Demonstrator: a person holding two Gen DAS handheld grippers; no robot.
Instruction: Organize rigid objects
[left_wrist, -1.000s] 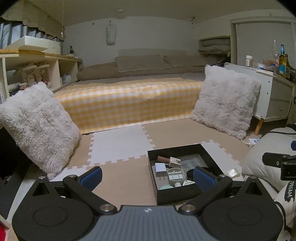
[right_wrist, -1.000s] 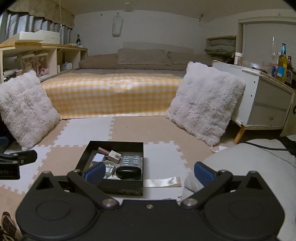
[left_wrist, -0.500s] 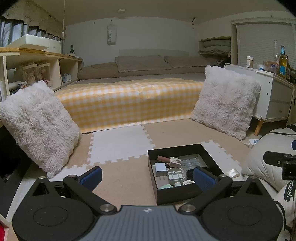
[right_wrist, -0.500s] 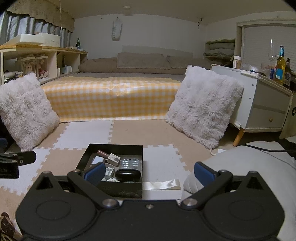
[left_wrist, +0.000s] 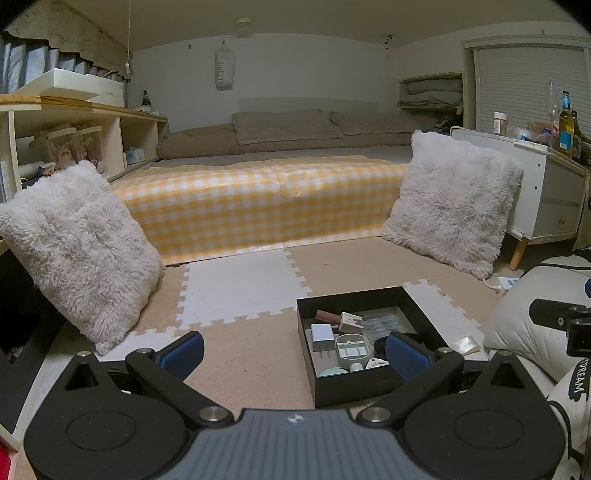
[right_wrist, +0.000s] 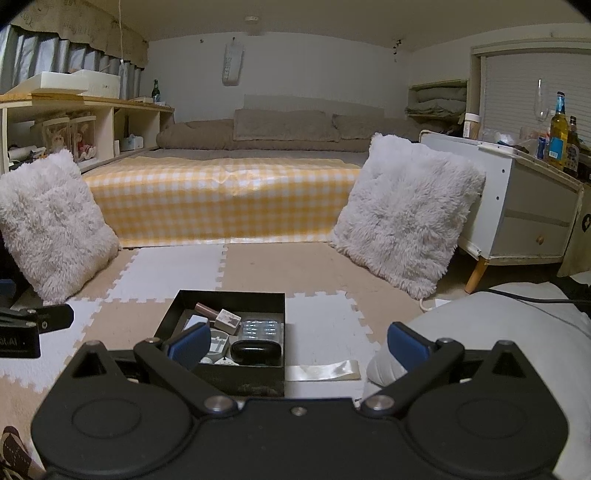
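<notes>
A black open box (left_wrist: 421, 315) sits on the foam floor mat; it also shows in the right wrist view (right_wrist: 231, 295). It holds several small things: a white charger (left_wrist: 321, 334), a brown tube (left_wrist: 327, 315), a small printed box (right_wrist: 229, 320), a blister pack (right_wrist: 260, 327), a black case (right_wrist: 255, 350) and a grey plastic holder (left_wrist: 351, 345). My left gripper (left_wrist: 293, 352) is open and empty, above the floor, its right finger in front of the box. My right gripper (right_wrist: 297, 345) is open and empty, its left finger in front of the box.
Two fluffy white cushions (left_wrist: 77, 251) (left_wrist: 450, 199) lean by a low bed with a yellow checked cover (left_wrist: 258, 210). A white cabinet (right_wrist: 524, 218) with bottles stands right. A shiny strip (right_wrist: 325, 369) lies right of the box. A white pillow (right_wrist: 498, 332) lies at the right.
Both views have tilted up slightly, so the box sits a little lower in each frame. Both grippers stay open and empty.
</notes>
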